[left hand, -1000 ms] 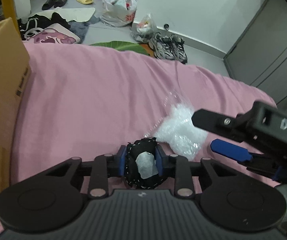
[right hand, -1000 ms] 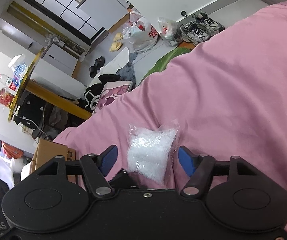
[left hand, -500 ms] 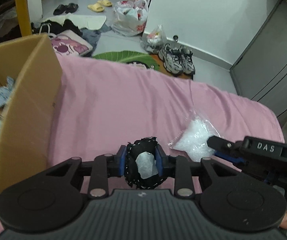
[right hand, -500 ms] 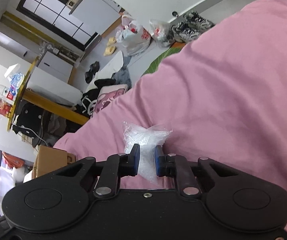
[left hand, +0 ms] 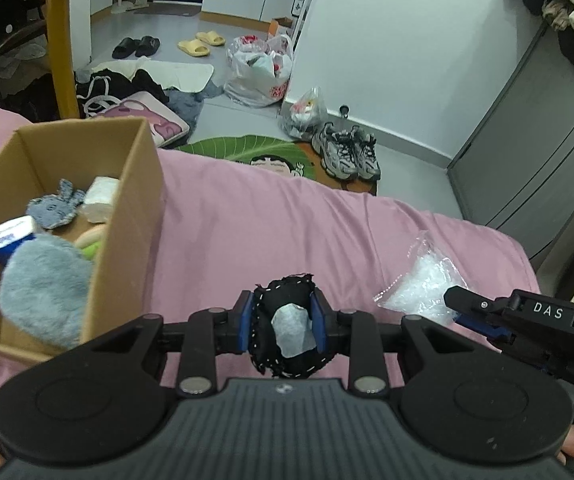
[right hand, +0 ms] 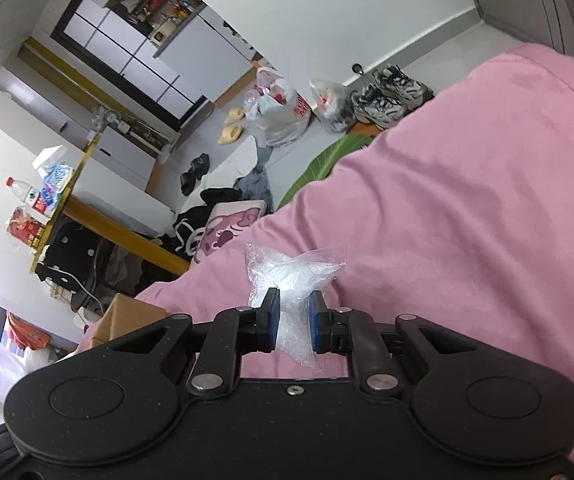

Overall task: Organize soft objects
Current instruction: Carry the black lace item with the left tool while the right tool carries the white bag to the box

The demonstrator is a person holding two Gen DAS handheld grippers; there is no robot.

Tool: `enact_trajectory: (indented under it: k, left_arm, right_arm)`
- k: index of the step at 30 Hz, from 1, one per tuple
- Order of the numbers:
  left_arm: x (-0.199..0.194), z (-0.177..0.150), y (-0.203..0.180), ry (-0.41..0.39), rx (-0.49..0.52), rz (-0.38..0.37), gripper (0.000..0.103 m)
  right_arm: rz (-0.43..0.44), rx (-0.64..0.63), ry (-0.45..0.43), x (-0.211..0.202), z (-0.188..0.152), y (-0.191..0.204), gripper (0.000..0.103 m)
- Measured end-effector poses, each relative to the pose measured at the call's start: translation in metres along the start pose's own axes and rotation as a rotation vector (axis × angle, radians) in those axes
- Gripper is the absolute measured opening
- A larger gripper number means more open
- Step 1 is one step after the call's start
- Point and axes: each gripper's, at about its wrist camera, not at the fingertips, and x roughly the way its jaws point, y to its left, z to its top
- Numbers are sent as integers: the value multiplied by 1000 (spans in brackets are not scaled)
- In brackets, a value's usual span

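Presently the left gripper (left hand: 283, 328) pinches a black stitched fabric pouch (left hand: 287, 332) between its blue pads, a pale patch showing on the pouch's face. The pouch hangs above the pink bedsheet (left hand: 267, 220), clear of it as far as the left wrist view shows.

At 10 o'clock from that gripper stands an open cardboard box (left hand: 127, 216) on the sheet. Inside lie a grey-blue plush item (left hand: 43, 284), a small grey knitted piece (left hand: 57, 208), a white folded item (left hand: 101, 196) and a blue-and-white carton (left hand: 9, 238); further contents are partly hidden.

At 3 o'clock in the same view, the right gripper (left hand: 471, 312) reaches in from the edge, its tip against a clear plastic bag of white filling (left hand: 427, 280). In the right wrist view the right gripper (right hand: 294, 320) has its jaws pressed in on that bag (right hand: 293, 276), squeezing its lower part narrow while the top flares out above the pads. Whether the bag's underside touches the sheet cannot be told.

Beyond the bed, at 12 o'clock, the floor holds a pair of grey sneakers (left hand: 349, 152), a green leaf-shaped mat (left hand: 239, 148), white shopping bags (left hand: 259, 68), yellow slippers (left hand: 201, 42) and black slippers (left hand: 135, 46). A grey wardrobe (left hand: 547, 140) stands at 2 o'clock.
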Motion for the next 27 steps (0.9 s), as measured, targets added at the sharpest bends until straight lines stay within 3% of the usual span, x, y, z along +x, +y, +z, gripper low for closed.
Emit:
enact_trajectory:
  k: [15, 27]
  left_arm:
    - [-57, -2, 15, -97, -1, -18, 29]
    - [-98, -1, 48, -171, -28, -14, 29]
  right_arm:
    - [-7, -105, -68, -27, -28, 31, 15]
    - [27, -189, -130, -46, -42, 58, 15]
